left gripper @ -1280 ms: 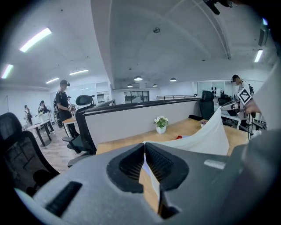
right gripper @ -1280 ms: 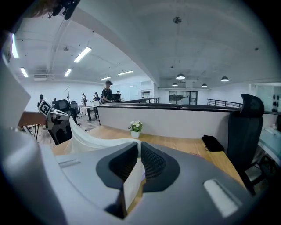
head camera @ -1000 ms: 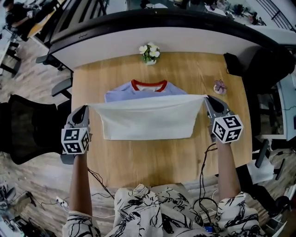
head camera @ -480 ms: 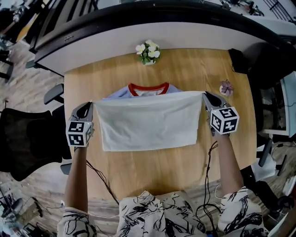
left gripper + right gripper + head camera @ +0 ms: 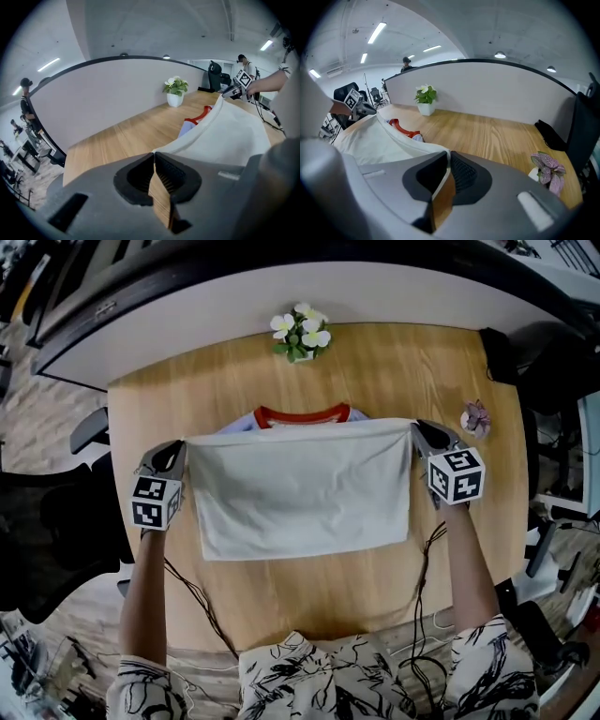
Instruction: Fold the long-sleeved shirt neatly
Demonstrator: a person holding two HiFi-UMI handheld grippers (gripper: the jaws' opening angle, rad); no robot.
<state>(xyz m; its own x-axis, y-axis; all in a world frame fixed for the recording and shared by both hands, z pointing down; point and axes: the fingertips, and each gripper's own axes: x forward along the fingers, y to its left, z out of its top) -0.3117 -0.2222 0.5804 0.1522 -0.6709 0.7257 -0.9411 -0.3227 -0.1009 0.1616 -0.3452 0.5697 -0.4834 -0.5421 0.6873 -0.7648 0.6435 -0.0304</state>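
The shirt (image 5: 300,488) lies on the wooden table (image 5: 309,601), its white side up, folded over a lavender layer with a red collar (image 5: 302,414) showing at the far edge. My left gripper (image 5: 180,448) is shut on the fold's far left corner. My right gripper (image 5: 417,430) is shut on the far right corner. The cloth edge stretches taut between them just short of the collar. In the left gripper view the white cloth (image 5: 225,136) runs out from the closed jaws (image 5: 153,152) towards the collar (image 5: 202,114). The right gripper view shows the same: cloth (image 5: 379,138), jaws (image 5: 449,153).
A small white pot of flowers (image 5: 300,334) stands at the table's far edge. A little pink plant (image 5: 475,416) sits at the right, close to my right gripper. A dark bag (image 5: 497,352) rests at the far right corner. Cables (image 5: 202,610) hang off the near edge.
Both grippers carried the shirt's raised edge away from me and down, so the white fold now covers nearly all the lavender layer up to the collar.
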